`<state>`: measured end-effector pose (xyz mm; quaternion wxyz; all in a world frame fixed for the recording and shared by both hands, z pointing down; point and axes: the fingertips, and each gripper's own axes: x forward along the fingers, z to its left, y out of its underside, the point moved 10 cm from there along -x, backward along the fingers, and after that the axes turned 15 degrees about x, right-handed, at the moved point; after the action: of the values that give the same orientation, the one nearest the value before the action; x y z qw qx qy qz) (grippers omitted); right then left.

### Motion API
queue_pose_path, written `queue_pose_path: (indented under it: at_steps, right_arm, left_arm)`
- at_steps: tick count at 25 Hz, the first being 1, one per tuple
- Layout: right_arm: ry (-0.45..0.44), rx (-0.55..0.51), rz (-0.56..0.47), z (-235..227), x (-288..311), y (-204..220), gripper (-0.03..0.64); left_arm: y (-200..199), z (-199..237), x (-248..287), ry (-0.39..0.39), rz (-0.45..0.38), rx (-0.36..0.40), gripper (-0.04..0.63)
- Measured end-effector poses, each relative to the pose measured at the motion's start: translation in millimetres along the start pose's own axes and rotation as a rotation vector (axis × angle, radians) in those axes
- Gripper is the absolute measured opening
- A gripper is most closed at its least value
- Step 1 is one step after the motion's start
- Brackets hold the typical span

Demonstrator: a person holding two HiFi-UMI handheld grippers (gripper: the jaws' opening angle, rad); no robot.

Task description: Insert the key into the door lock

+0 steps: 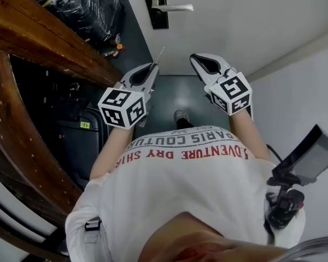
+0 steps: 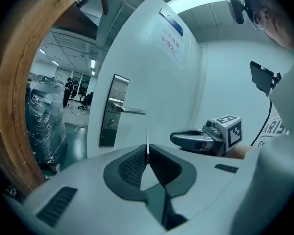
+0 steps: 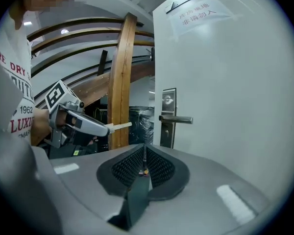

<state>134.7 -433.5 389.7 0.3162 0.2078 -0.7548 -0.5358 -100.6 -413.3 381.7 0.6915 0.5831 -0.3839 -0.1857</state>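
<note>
Both grey-white two-jaw grippers are up in front of the chest, mid-frame in the head view, tips pointing toward the top edge. The left gripper (image 1: 153, 67) sits centre-left, jaws clamped on a thin flat silver key (image 2: 147, 142). The key is edge-on, its blade sticking out past the tips. The right gripper (image 1: 197, 59) sits centre-right, roughly level with the left, near it but apart. Its jaws are pressed together, ribbed pads touching. Each black-and-white marker cube (image 1: 122, 108) sits at the wrist end. The bare left forearm (image 1: 110, 149) and right forearm (image 1: 245, 136) run down-frame to the torso, elbows bent.
</note>
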Motion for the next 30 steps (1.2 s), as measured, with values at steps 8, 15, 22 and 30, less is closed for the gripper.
queue_pose_path:
  at_steps: [8, 15, 22, 30]
  right_arm:
    - [0.048, -0.067, -0.026, -70.6, 71.2, -33.3, 0.072]
    - [0.073, -0.070, -0.088, -97.4, 97.7, -62.9, 0.206]
    - [0.021, -0.114, -0.087, -101.8, 110.6, -71.9, 0.206]
    - [0.030, -0.150, -0.072, -106.8, 106.3, -74.3, 0.186]
  left_arm:
    - [13.9, 52.5, 46.7, -0.034, 0.017, -0.070, 0.023]
    - [18.1, 53.5, 51.9, -0.028, 0.029, -0.082, 0.023]
    - [25.3, 56.6, 57.6, -0.027, 0.038, -0.124, 0.023]
    - [29.5, 60.9, 66.8, -0.039, 0.024, -0.184, 0.023]
